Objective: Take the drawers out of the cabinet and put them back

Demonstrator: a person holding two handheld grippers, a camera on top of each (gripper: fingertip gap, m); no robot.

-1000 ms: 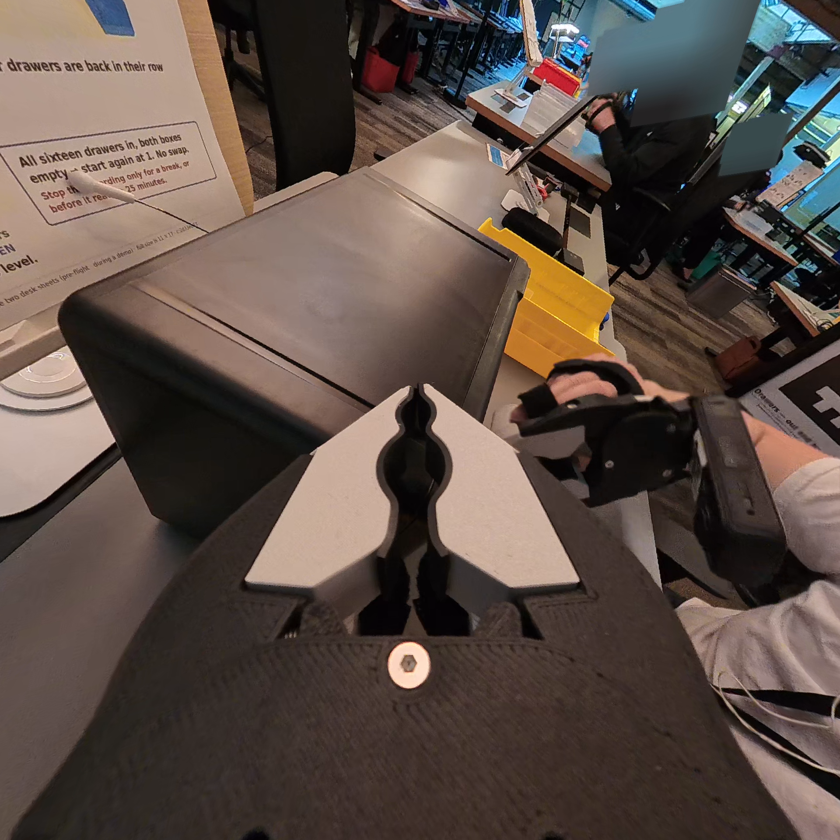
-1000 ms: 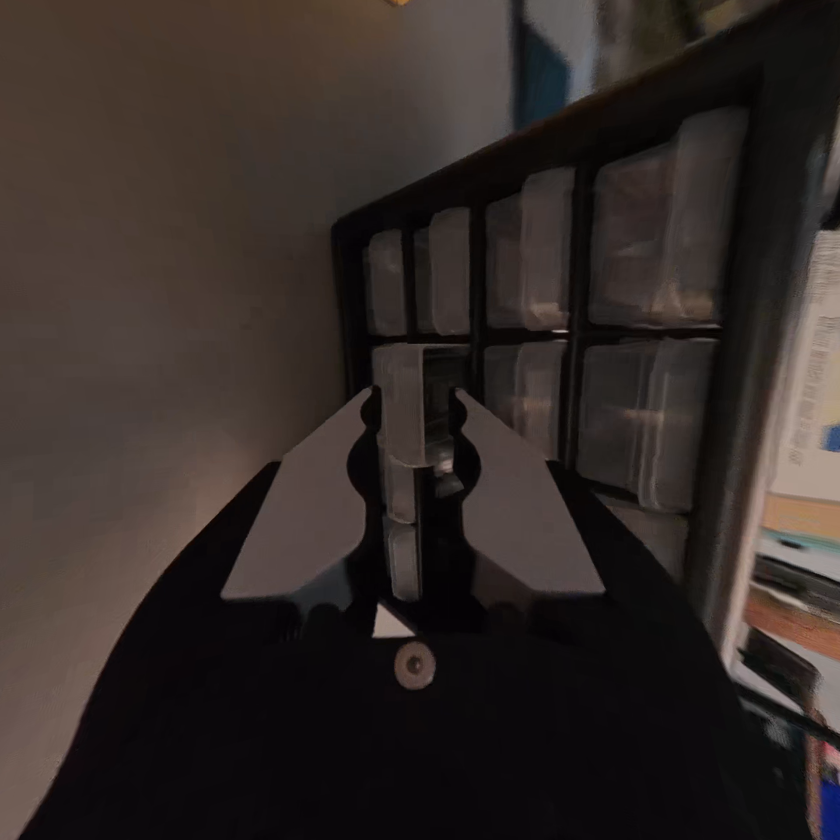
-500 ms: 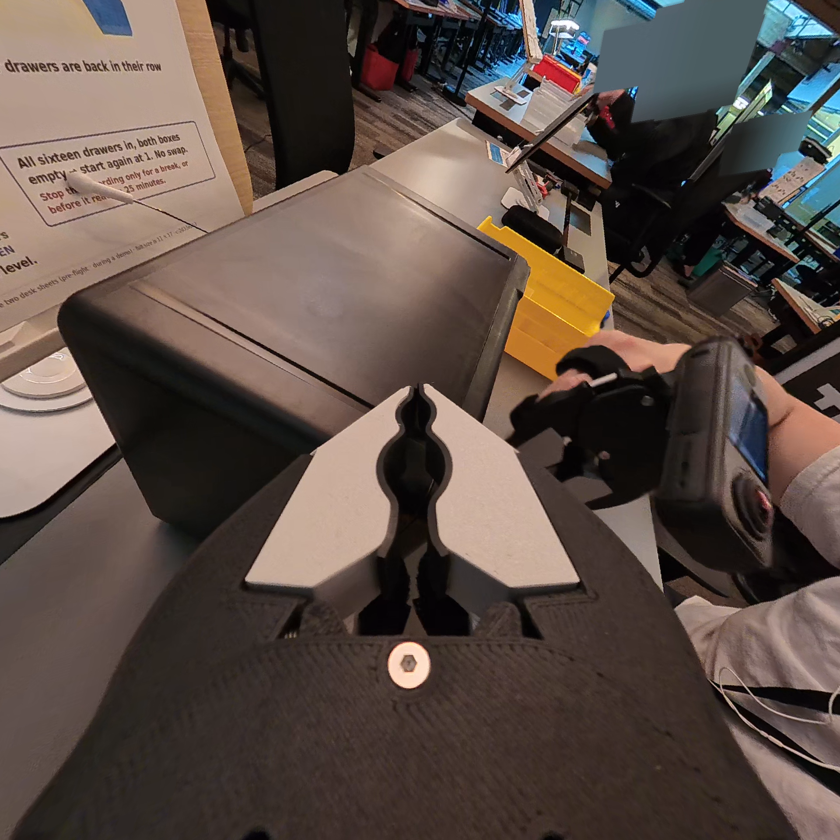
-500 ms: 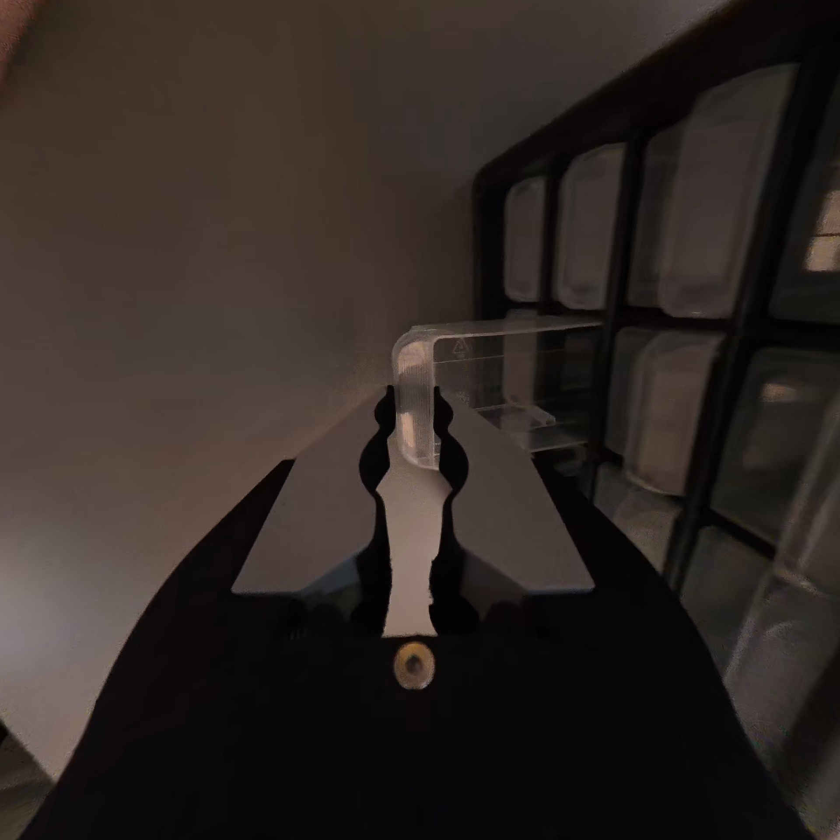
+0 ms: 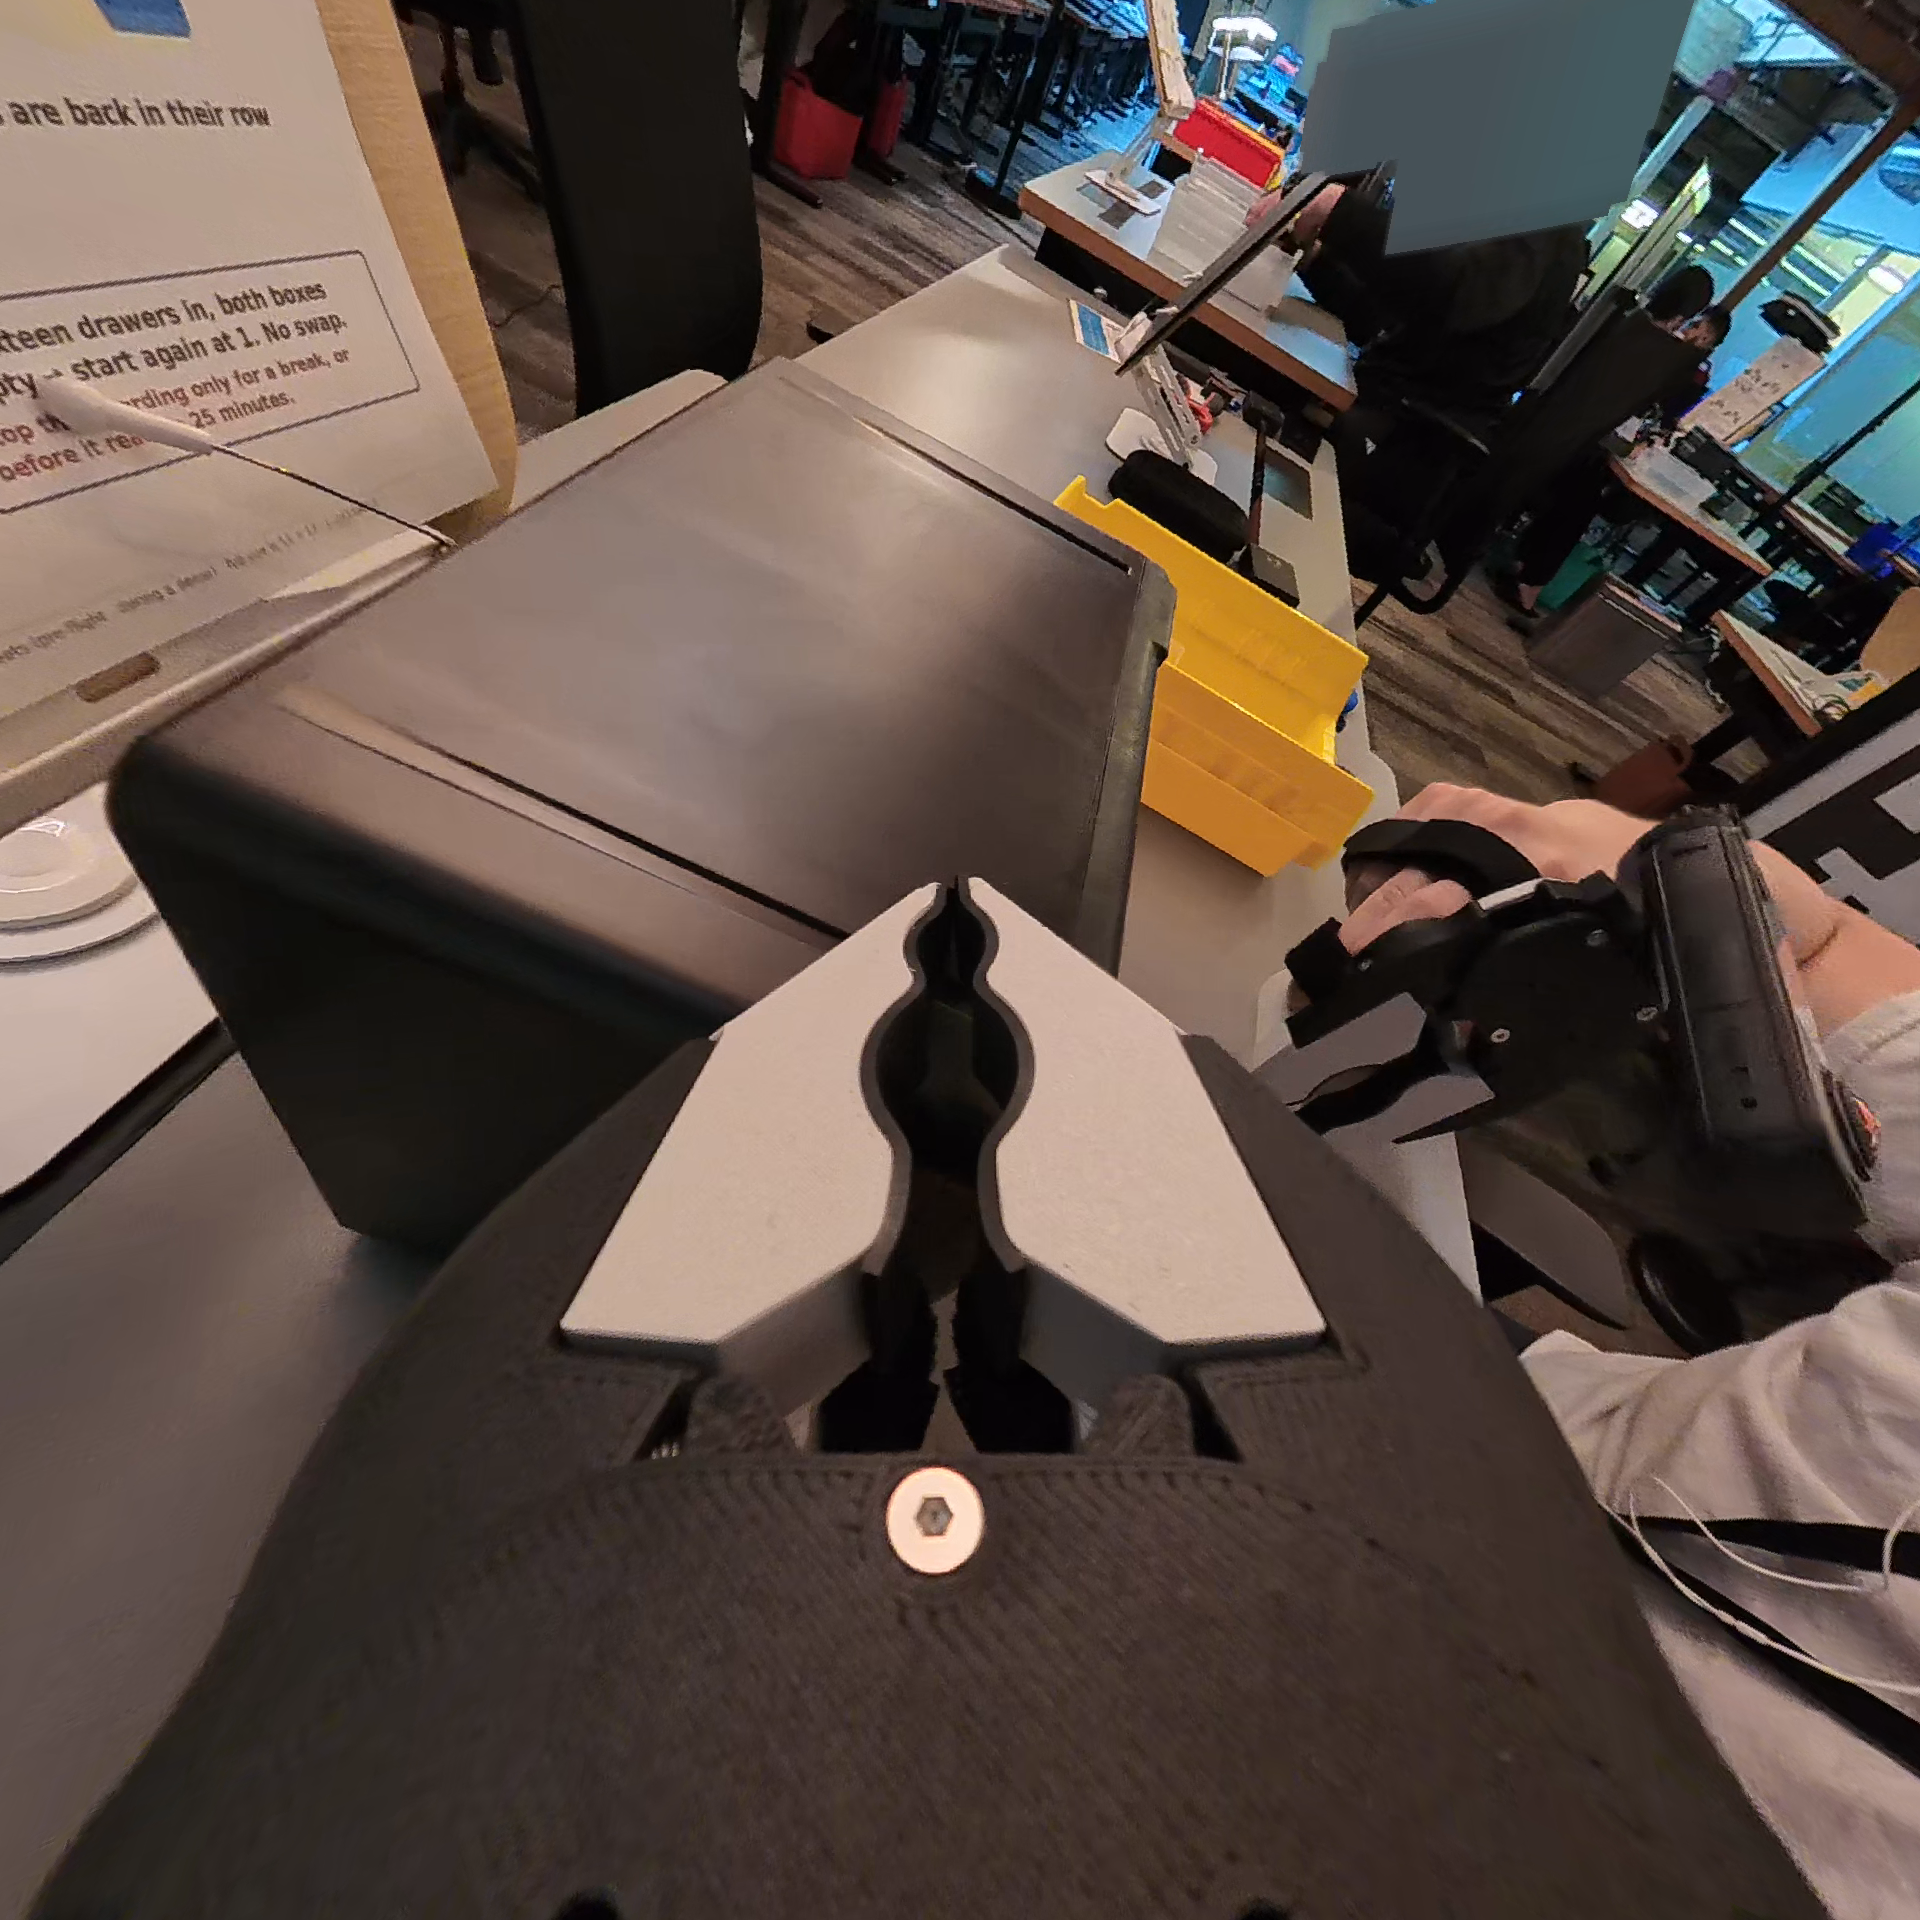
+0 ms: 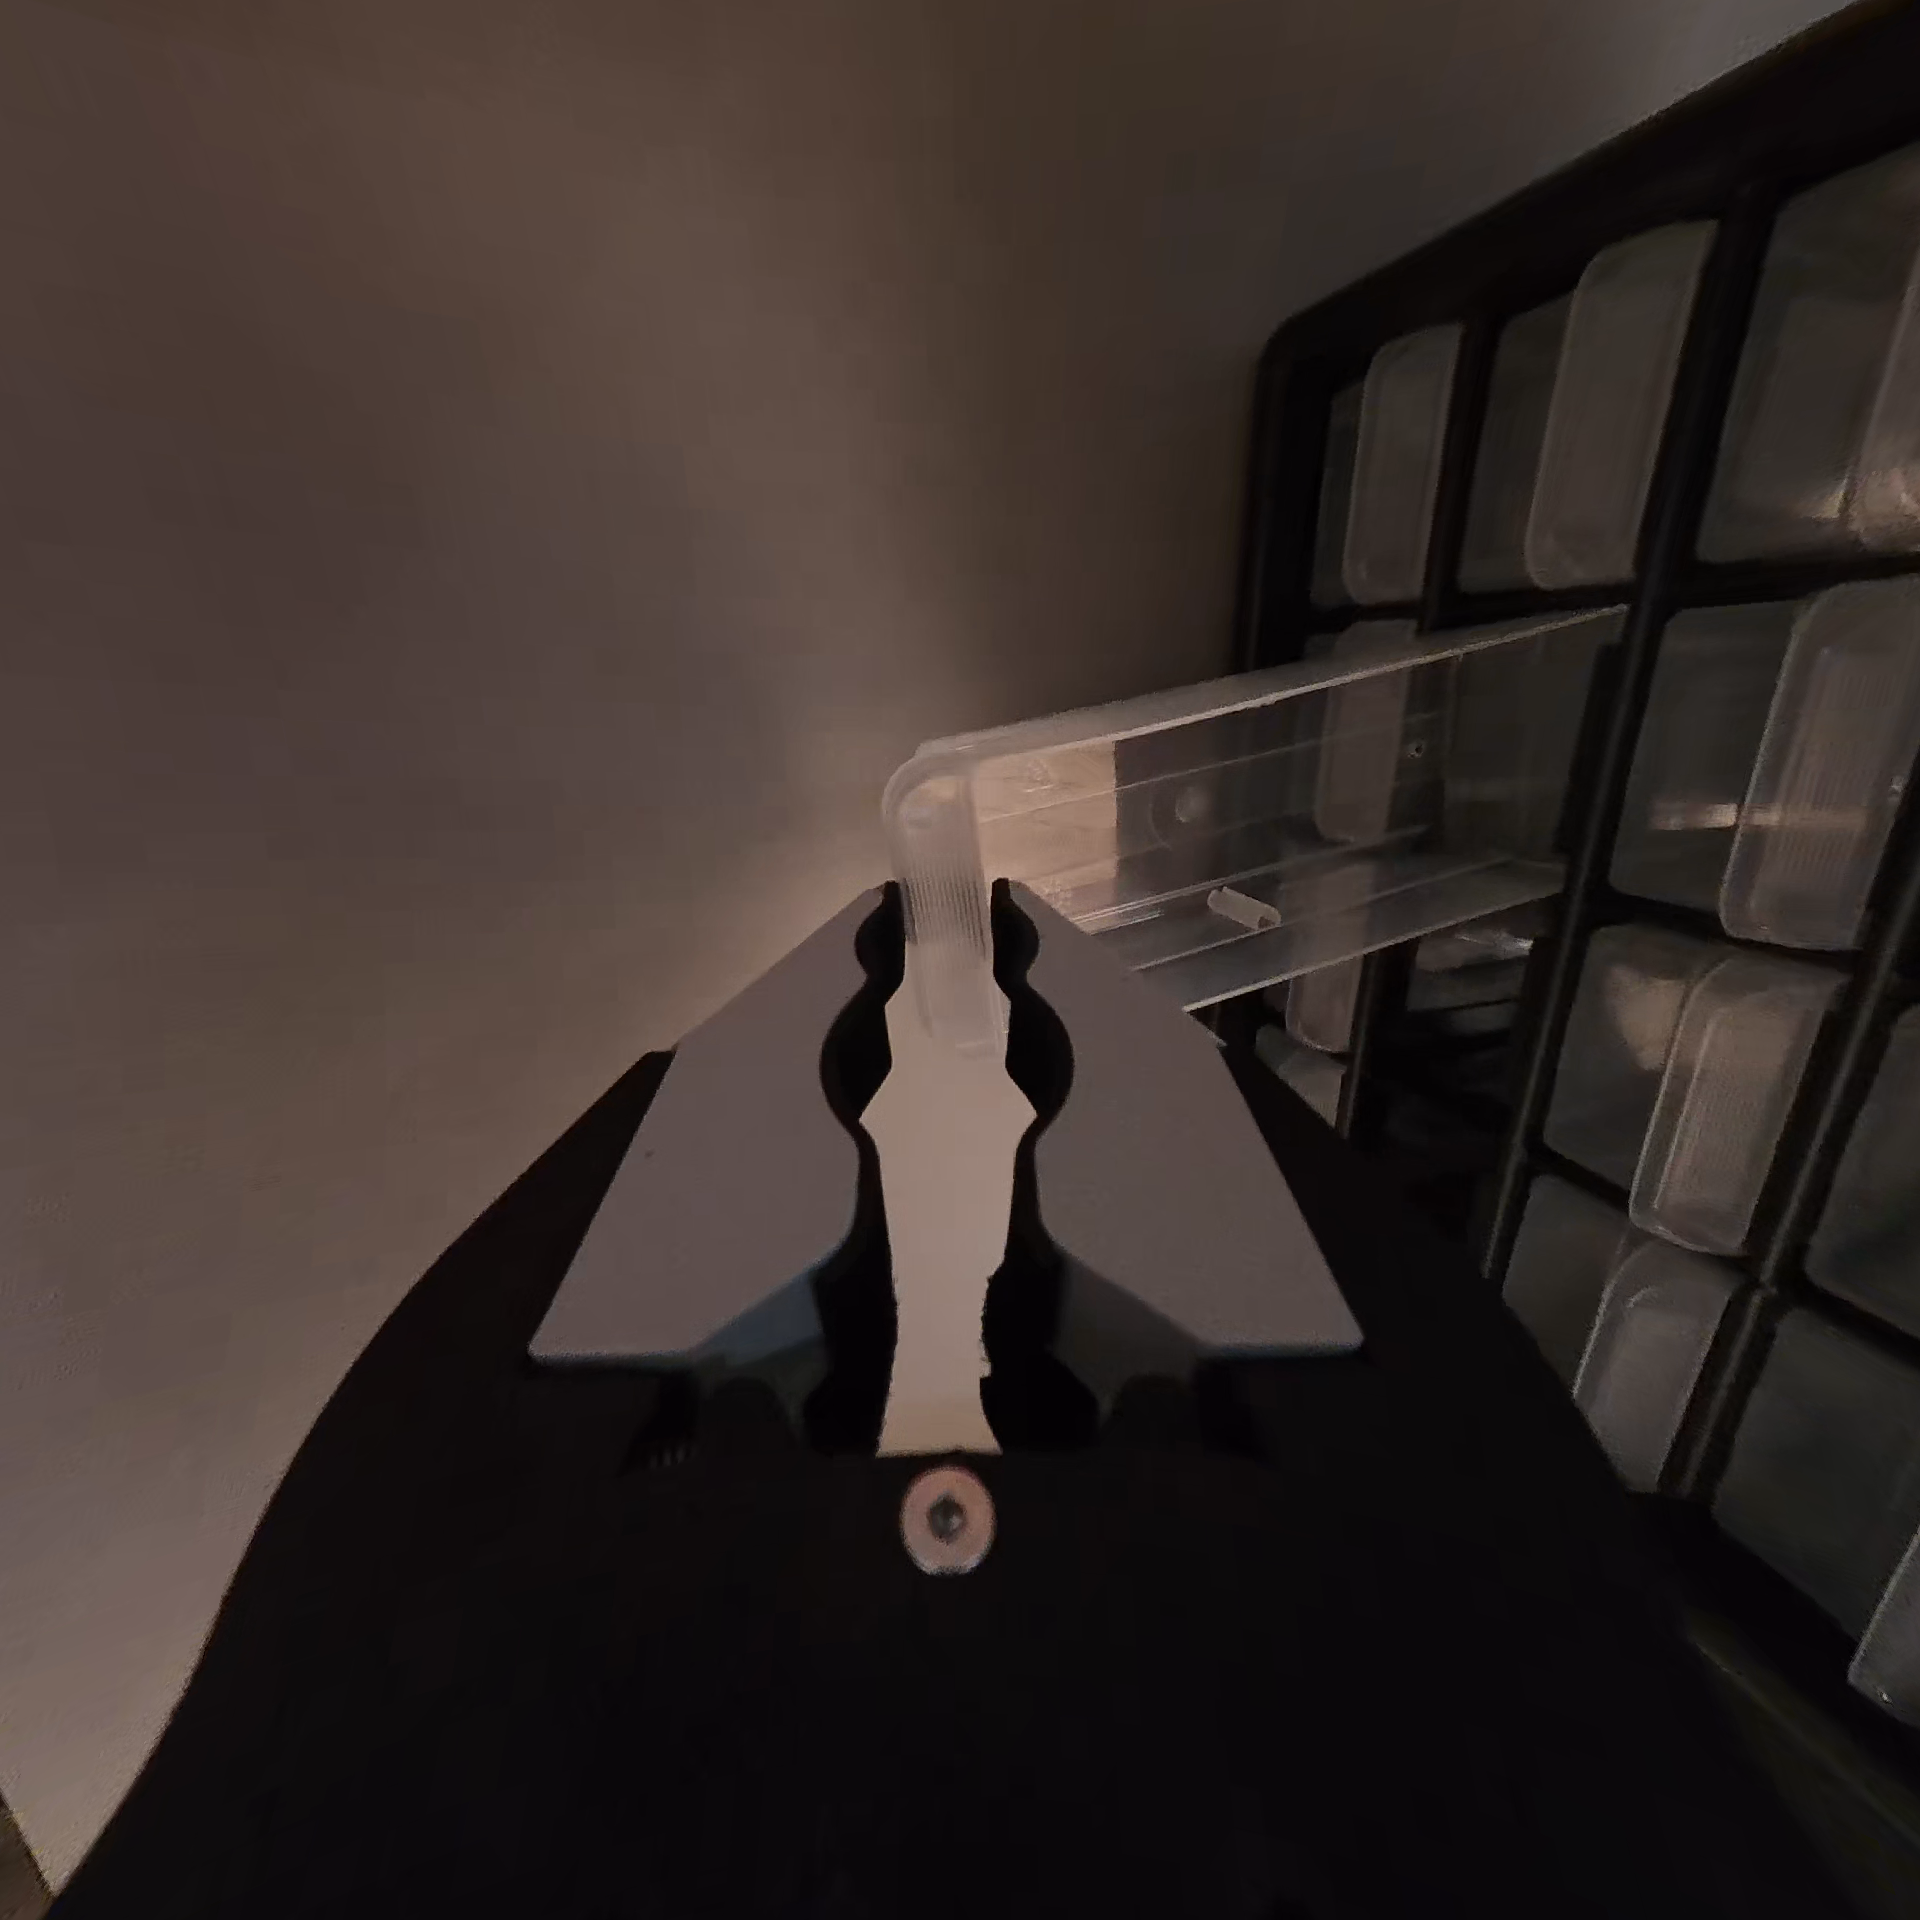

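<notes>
Grey desk (image 5: 1226, 935), right tool (image 6: 945, 899) pinching clear drawer (image 6: 1247, 821), cabinet (image 6: 1662, 935) beside

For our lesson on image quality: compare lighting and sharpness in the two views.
Left wrist view: bright and even, black plastic cabinet slightly smeared at its left edge. Right wrist view: dim and shadowy, warm glow behind the clear plastic drawer, lens-curved cabinet grid.

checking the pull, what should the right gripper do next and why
Probably keep drawing straight back. The right gripper is shut on the front tab of the clear plastic drawer, which is mostly out, but its rear end still sits inside the black cabinet frame, so it isn't free yet.
</notes>
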